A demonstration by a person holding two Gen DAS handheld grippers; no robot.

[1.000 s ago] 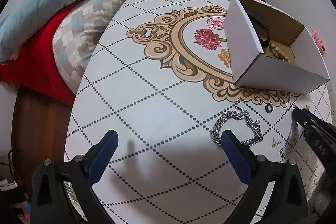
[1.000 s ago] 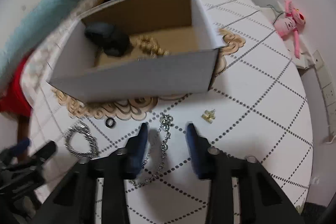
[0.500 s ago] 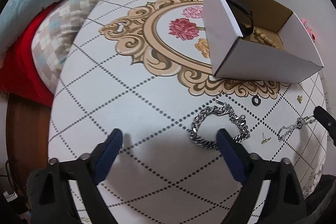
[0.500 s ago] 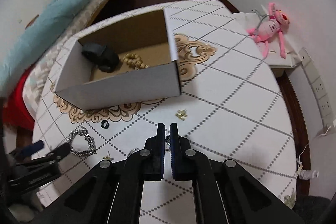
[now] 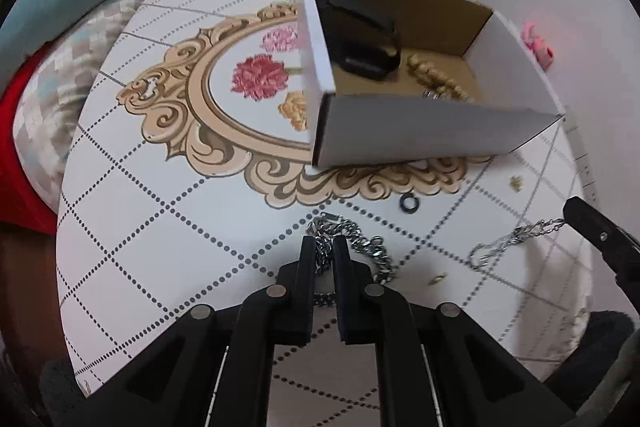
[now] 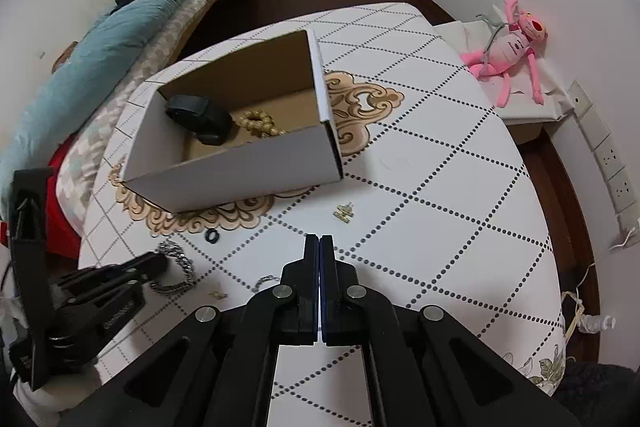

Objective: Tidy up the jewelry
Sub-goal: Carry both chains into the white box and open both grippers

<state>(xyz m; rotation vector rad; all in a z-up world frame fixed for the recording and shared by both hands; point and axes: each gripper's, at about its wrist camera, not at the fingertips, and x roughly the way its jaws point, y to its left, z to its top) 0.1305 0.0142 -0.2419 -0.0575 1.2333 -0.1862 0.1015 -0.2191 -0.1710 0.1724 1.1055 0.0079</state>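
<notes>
- The desk [image 5: 168,211] is covered by a white cloth printed with dotted diamonds and a gold scrolled frame around flowers; a bed with a teal quilt [image 6: 132,11] is seen beside it.
- An open white cardboard box [image 5: 420,135] is stood on the gold frame print, toward the far side of the desk. A black item [image 5: 366,47], not clearly identifiable, and a string of tan beads [image 5: 434,79] are held inside it.
- The left tool [image 5: 324,247] is closed on the heavy silver chain bracelet [image 5: 376,255]; links are seen pinched between its two fingers, while the rest of the bracelet is laid on the desk just in front of the box.
- The right tool [image 6: 320,247] is shown with its fingers pressed together. In the left wrist view a thin silver chain [image 5: 508,239] is seen running from its tip down to the desk, so it is gripped at one end; in the right wrist view only a short piece of that chain shows beside the fingers.
- A pink plush toy [image 6: 510,47] is laid on a white surface off the desk's far right corner.
- A small black ring [image 5: 408,203] is laid on the desk between the box and the bracelet.
- A small gold piece [image 6: 344,213] is laid near the box's right corner.
- Another tiny gold piece [image 5: 438,278] is laid between the bracelet and the thin chain.
</notes>
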